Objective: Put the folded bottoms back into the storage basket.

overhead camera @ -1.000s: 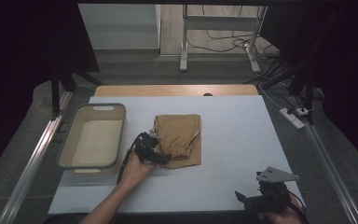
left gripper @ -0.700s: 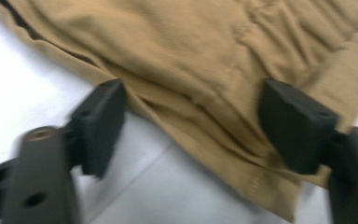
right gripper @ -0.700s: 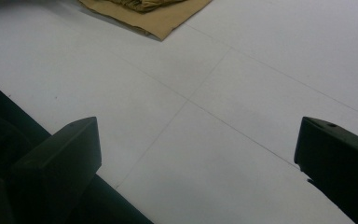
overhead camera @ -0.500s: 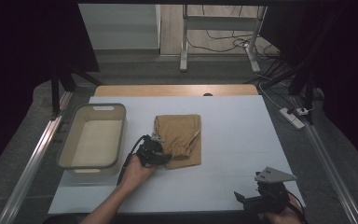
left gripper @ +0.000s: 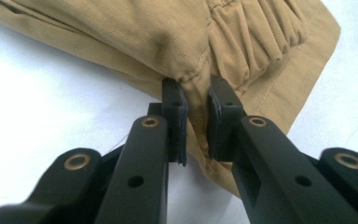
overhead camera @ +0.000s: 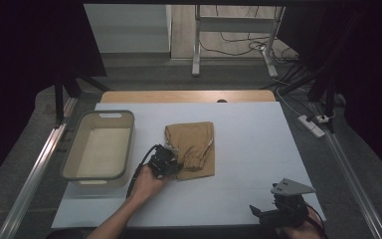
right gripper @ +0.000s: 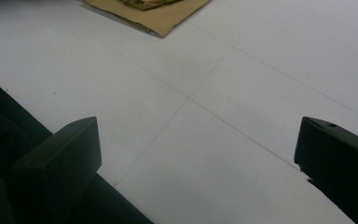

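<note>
The folded garment (overhead camera: 191,148) is tan cotton twill, folded into a rough rectangle with its long side running near to far. A gathered, elasticated band runs along its near part, with a stitched hem at the near right corner. It lies flat on the white table (overhead camera: 248,134), at the centre, slightly left of the midline.

The left gripper (left gripper: 196,116) is at the garment's near left corner. Its jaws are clamped on a raised pinch of the tan fabric, just beside the gathered band; the pads (left gripper: 179,121) press the fold from both sides.

The right gripper (overhead camera: 281,211) sits at the near right edge of the table, well apart from the garment. Its jaws stand wide apart over bare table surface, holding nothing.

The beige bin (overhead camera: 74,149) stands just left of the garment, not touching it. Its interior shows a bare floor
</note>
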`<state>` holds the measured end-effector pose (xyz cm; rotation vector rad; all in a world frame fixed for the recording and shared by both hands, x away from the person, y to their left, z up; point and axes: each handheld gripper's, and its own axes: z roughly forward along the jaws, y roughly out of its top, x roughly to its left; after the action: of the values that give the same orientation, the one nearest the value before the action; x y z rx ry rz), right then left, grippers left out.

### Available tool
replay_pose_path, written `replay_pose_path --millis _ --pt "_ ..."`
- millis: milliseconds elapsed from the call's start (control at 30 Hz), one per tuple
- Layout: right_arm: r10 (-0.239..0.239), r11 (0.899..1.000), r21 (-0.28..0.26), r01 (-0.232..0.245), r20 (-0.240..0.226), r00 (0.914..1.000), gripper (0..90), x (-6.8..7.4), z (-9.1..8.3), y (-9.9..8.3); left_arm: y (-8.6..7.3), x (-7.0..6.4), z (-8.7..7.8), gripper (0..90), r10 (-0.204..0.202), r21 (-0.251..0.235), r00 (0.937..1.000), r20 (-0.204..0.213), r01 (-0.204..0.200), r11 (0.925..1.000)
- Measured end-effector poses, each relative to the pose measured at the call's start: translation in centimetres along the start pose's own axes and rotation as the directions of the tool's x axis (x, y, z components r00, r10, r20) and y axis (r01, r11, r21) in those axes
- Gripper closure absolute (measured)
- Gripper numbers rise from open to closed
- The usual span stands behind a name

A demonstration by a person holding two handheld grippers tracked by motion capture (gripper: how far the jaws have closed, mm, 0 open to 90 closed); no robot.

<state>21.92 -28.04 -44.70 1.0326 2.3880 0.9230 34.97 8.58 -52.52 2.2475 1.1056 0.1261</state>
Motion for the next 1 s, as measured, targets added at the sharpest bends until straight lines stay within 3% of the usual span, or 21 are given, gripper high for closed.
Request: replay_pose_path --millis 233,400,500,600,800,1000 --pt "-0.009 1.0 -0.023 0.008 -0.025 0.9997 0.9 0.0 -0.2 0.0 0.4 0.5 -0.3 79.2 0.007 0.031 0.9998 0.017 -0.008 0.9995" --pt "0.029 0.997 -0.071 -0.031 -0.036 0.9989 0.9 -0.3 -0.7 -0.1 0.5 0.6 -0.5 79.2 0.02 0.043 0.9998 0.007 -0.02 0.9989" --pt "0.05 0.992 -0.116 -0.058 -0.071 0.9962 0.9 -0.4 -0.9 0.0 0.5 0.6 -0.6 79.2 0.039 0.05 0.9991 -0.015 -0.039 0.998" --pt "0.022 0.989 -0.146 -0.033 -0.073 0.9971 0.8 -0.1 -1.0 0.6 0.5 0.6 -0.6 79.0 0.051 0.052 0.9985 -0.021 -0.049 0.9974" --pt "0.002 0.989 -0.149 -0.013 -0.078 0.9969 0.8 0.1 -0.6 1.2 0.2 0.4 -0.5 78.7 0.055 0.039 0.998 -0.031 -0.053 0.9978" --pt "-0.016 0.986 -0.165 -0.004 -0.118 0.9929 0.8 0.5 0.1 2.1 0.1 0.4 -0.4 78.5 0.053 0.028 0.998 -0.036 -0.052 0.9983"
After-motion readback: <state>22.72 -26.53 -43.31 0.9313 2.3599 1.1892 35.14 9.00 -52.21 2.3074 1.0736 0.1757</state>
